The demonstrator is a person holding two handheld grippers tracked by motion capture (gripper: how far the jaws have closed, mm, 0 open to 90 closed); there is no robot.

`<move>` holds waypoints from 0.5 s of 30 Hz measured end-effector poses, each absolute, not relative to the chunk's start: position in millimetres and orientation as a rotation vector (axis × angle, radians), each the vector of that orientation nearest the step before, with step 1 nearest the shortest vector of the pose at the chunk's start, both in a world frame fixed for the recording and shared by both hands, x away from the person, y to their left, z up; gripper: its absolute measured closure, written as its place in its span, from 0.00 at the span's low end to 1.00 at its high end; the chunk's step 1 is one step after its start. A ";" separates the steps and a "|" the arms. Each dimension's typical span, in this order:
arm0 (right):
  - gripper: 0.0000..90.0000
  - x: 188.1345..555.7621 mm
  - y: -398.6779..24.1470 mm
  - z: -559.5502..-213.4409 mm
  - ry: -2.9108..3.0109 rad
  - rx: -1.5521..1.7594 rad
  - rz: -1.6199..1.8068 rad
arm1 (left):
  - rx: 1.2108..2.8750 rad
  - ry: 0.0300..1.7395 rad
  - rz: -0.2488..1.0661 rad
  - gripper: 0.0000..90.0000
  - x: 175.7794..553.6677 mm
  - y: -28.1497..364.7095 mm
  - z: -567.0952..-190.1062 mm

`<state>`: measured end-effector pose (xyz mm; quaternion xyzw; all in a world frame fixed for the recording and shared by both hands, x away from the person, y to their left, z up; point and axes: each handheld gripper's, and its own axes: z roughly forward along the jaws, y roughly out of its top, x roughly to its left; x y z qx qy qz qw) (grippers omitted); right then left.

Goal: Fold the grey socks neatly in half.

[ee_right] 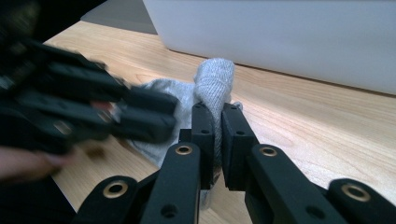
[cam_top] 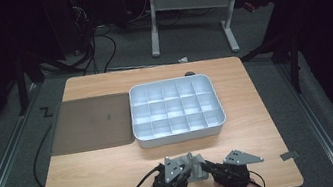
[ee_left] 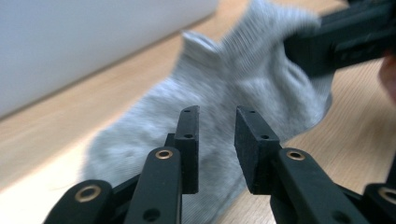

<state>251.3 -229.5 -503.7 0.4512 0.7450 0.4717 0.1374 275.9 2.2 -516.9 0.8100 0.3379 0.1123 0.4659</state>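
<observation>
A flat brown mat (cam_top: 91,123) lies left on the wooden table (cam_top: 115,167); beside it the white plastic compartment tray (cam_top: 179,132) holds nothing. Near the front edge, the left gripper (ee_left: 215,140) stands parted over the grey sock (ee_left: 210,93); the right gripper (ee_right: 217,135) pinches it.

Dim surroundings, blurred close-ups
</observation>
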 end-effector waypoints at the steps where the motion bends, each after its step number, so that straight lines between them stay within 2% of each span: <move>1: 0.95 251.1 -229.7 -504.1 2.159 1.306 1.360 | 1.967 0.844 0.279 0.78 276.0 13.8 -512.7; 6: 0.95 251.1 -229.5 -504.7 2.161 1.301 1.350 | 1.935 0.917 0.252 0.72 275.8 45.3 -515.0; 10: 0.95 251.3 -228.0 -505.1 2.169 1.298 1.342 | 1.929 0.965 0.210 0.67 277.1 55.9 -523.9; 13: 0.95 251.1 -227.1 -505.1 2.169 1.296 1.335 | 1.918 1.005 0.158 0.67 281.6 60.2 -532.4; 15: 0.95 251.1 -226.4 -505.4 2.172 1.289 1.328 | 1.884 1.036 0.081 0.71 287.0 64.2 -536.3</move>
